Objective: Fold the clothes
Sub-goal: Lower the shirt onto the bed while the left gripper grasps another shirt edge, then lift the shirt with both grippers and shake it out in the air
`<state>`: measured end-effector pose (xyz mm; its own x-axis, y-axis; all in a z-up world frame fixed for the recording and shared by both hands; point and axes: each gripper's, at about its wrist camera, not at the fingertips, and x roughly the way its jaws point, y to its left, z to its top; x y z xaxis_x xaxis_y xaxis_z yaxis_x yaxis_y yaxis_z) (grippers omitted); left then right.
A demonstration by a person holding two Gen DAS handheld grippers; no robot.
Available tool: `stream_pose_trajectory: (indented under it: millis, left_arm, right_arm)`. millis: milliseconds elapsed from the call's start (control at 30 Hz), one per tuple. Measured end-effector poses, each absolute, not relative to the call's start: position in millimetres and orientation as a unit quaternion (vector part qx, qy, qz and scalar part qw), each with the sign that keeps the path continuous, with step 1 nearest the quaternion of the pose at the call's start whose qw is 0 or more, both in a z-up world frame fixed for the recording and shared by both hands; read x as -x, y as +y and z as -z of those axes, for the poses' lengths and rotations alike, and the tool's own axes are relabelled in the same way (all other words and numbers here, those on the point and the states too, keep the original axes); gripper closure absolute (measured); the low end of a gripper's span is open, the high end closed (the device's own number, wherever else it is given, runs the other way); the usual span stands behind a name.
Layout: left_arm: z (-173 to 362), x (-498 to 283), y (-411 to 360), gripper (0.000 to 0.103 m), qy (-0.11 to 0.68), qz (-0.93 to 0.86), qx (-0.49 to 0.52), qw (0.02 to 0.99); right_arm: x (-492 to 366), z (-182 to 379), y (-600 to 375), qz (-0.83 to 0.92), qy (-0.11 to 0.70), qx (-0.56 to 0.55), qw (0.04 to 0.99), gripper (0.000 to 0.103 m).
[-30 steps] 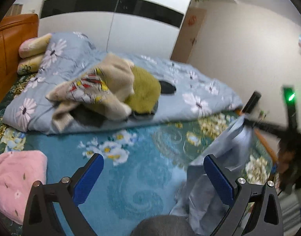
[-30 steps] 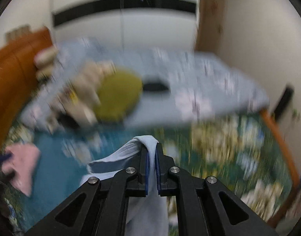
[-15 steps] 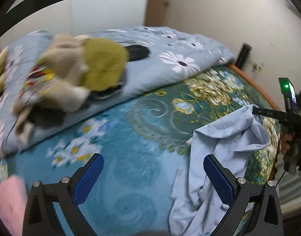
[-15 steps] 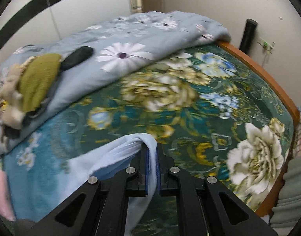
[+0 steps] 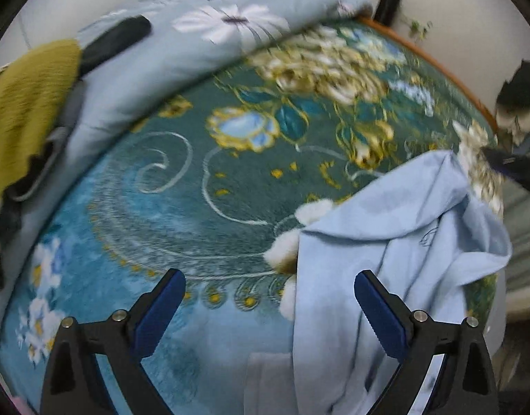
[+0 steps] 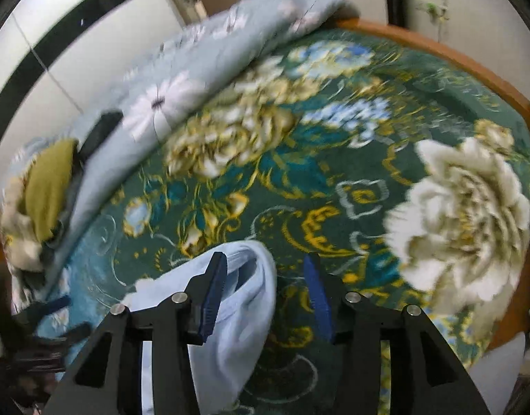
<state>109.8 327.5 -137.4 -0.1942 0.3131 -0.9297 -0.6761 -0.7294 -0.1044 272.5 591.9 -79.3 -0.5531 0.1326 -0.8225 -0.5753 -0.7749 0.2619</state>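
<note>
Only the right view shows the opening right tool (image 6: 265,294) freeing the shirt (image 6: 237,328).

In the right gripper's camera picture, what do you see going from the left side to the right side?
Olive-green sweater → light blue quilt with daisies → light blue shirt → big white flower on the bedspread → wooden bed edge.

Floral bed (image 5: 202,207) with blue shirt (image 5: 396,242)

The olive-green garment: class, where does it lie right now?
In both wrist views the olive-green garment lies far left, on the pale floral quilt, beside a dark item, away from the light blue shirt.
</note>
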Motion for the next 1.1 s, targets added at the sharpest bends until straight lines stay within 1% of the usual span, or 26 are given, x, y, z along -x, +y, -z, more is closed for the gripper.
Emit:
stream_pose_trajectory:
  millis: [67,167,267,300,333,367,400,433,500,600,633,667,700,767,800,833,867,1000,1100]
  left_arm:
    - [144,-107,334,0.004,0.169,-0.750,0.545,0.334]
    - [147,-108,346,0.005,0.196,-0.747,0.531,0.350]
    - [146,-116,357,0.004,0.233,-0.737,0.511,0.377]
    - [146,-118,360,0.004,0.248,-0.734,0.502,0.385]
    - [146,-121,364,0.005,0.263,-0.731,0.493,0.392]
    - [147,-124,368,0.007,0.278,-0.727,0.485,0.400]
    - [148,-126,372,0.009,0.292,-0.723,0.479,0.404]
    - [150,-128,377,0.016,0.307,-0.718,0.473,0.408]
    - [154,-129,386,0.023,0.324,-0.713,0.465,0.413]
    - [161,-131,401,0.027,0.348,-0.701,0.455,0.425]
    - [163,-133,405,0.031,0.358,-0.697,0.449,0.430]
    - [165,-135,409,0.038,0.369,-0.692,0.443,0.434]
    - [170,-139,413,0.042,0.384,-0.688,0.435,0.437]
    - [174,-141,417,0.062,0.386,-0.682,0.433,0.445]
    - [174,-141,418,0.066,0.377,-0.683,0.438,0.448]
    - [173,-140,418,0.084,0.368,-0.686,0.441,0.446]
    - [171,-141,418,0.099,0.361,-0.696,0.439,0.440]
    - [148,-140,408,0.099,0.316,-0.732,0.430,0.423]
    - [108,-134,390,0.099,0.272,-0.766,0.415,0.408]
  right_arm:
    - [-292,74,589,-0.843,0.283,0.400,0.222,0.055]
    - [-309,82,569,-0.838,0.344,0.380,0.185,0.055]
    - [-311,100,545,-0.826,0.361,0.397,0.173,0.055]
    - [-311,107,540,-0.821,0.362,0.405,0.175,0.057]
    - [-311,113,537,-0.816,0.365,0.413,0.174,0.072]
    - [-312,120,534,-0.811,0.367,0.421,0.174,0.097]
    - [-314,123,535,-0.809,0.365,0.423,0.182,0.100]
    - [-317,124,539,-0.809,0.360,0.423,0.194,0.101]
    - [-327,122,552,-0.809,0.348,0.415,0.228,0.101]
    - [-343,113,583,-0.808,0.338,0.396,0.278,0.101]
    - [-347,110,593,-0.807,0.336,0.391,0.288,0.101]
    - [-350,108,600,-0.807,0.334,0.388,0.293,0.101]
    - [-353,107,606,-0.807,0.334,0.386,0.296,0.101]
    - [-356,105,615,-0.808,0.334,0.382,0.300,0.101]
    - [-357,105,618,-0.807,0.335,0.381,0.301,0.101]
    - [-357,106,618,-0.807,0.336,0.382,0.301,0.101]
    - [-357,107,618,-0.807,0.336,0.383,0.300,0.101]
    - [-362,97,614,-0.811,0.337,0.374,0.297,0.101]
    - [-365,69,608,-0.825,0.327,0.355,0.294,0.101]
